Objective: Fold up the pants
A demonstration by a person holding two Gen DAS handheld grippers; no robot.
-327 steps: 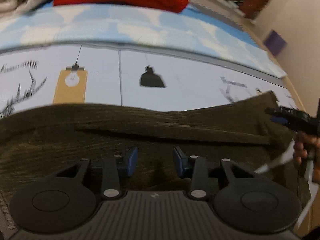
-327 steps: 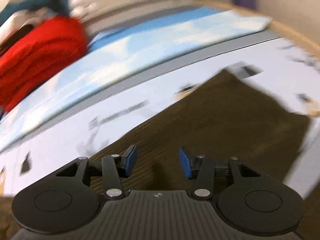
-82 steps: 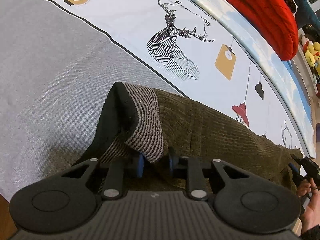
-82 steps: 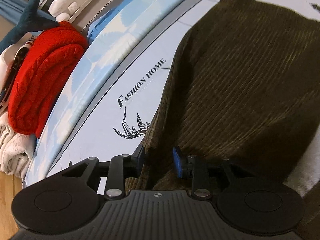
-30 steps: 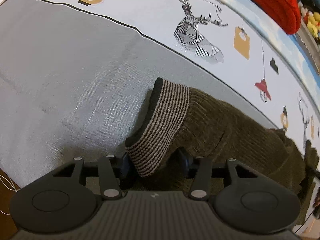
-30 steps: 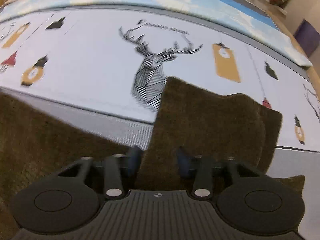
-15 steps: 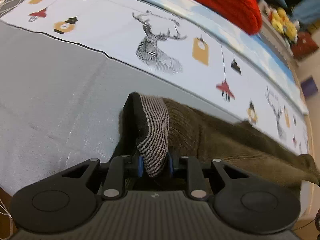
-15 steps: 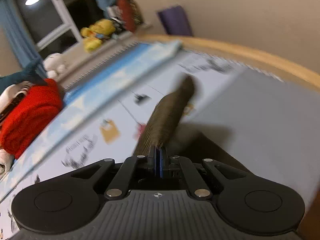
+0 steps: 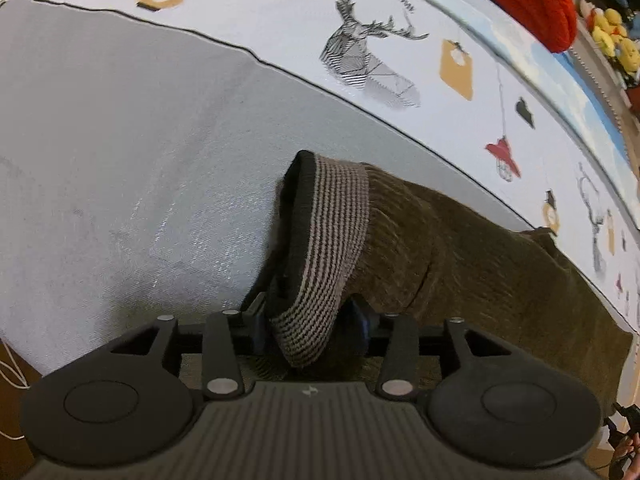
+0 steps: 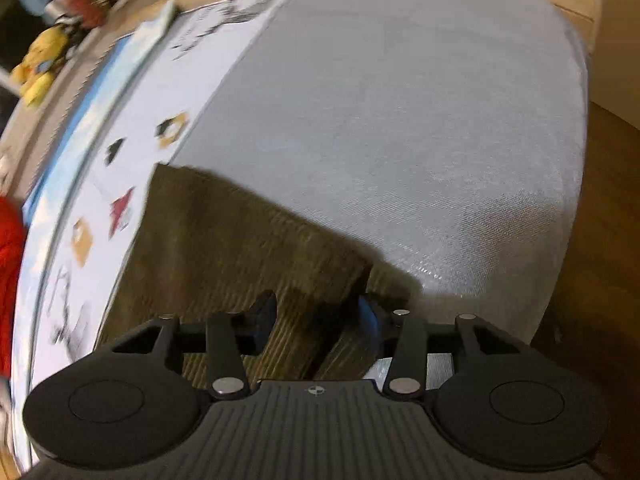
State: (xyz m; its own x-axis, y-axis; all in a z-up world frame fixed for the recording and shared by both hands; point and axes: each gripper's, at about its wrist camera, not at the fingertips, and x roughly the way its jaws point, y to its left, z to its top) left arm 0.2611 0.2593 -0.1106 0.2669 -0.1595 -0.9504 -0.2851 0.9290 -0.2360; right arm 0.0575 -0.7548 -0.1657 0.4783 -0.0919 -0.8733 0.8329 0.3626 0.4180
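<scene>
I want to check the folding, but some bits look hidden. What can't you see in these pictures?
- Left wrist view: the olive-brown corduroy pants run off the right edge; the gripper body covers their near part.
- Left wrist view: whether the left gripper pinches the striped knit waistband; the band hides the pads.
- Right wrist view: motion blur smears the pants' ribs and the patterned white bedsheet.

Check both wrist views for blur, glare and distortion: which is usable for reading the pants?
Left wrist view: sharp; striped waistband and corduroy pants read clearly, mild sheen on the grey sheet, strong fisheye bending. Right wrist view: motion-smeared, prints on the white cover streaked, pants edge soft, dark shadow beside the cloth near the right gripper.
</scene>
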